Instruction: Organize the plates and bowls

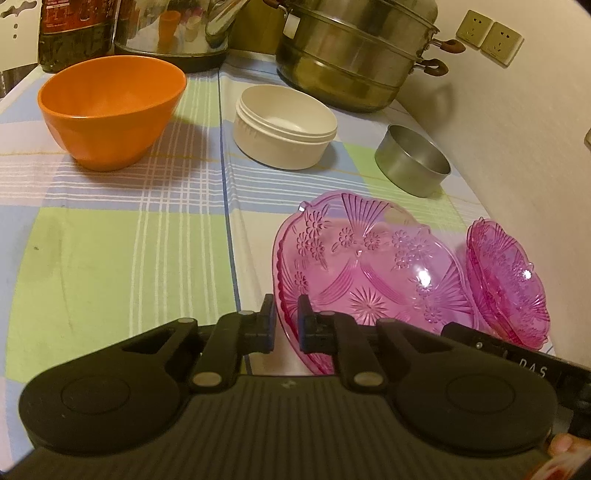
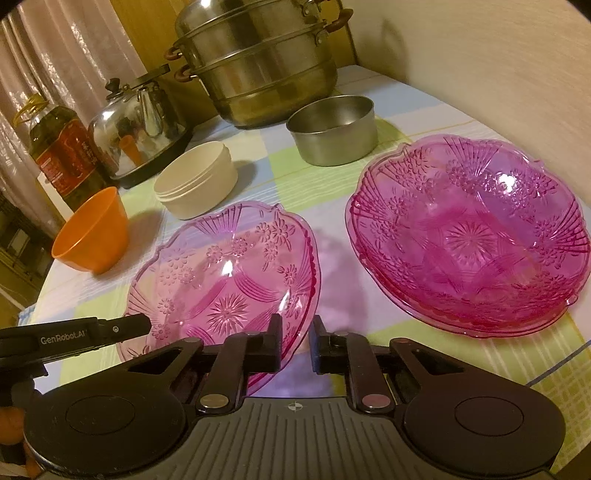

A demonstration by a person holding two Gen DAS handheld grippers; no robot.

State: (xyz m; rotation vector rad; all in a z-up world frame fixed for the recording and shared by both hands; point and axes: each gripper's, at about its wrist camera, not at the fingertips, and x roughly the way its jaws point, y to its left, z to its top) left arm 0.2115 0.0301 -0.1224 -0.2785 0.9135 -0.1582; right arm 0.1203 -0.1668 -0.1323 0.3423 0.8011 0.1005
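Pink glass plates: one single plate [image 2: 221, 273], plus a stack [image 2: 469, 240] beside it; the number in the stack cannot be told
Orange bowls: one [image 1: 110, 107]
Cream round tubs: one [image 1: 284, 125]
Small metal tins: one [image 1: 412, 166]
Tiered steamer pots: one [image 2: 258, 62]
Kettles: one [image 2: 136, 129]
Oil bottles: one [image 2: 62, 155]
Wall sockets: two, side by side [image 1: 489, 35]
Grippers: two, left [image 1: 287, 325] and right [image 2: 296, 343]
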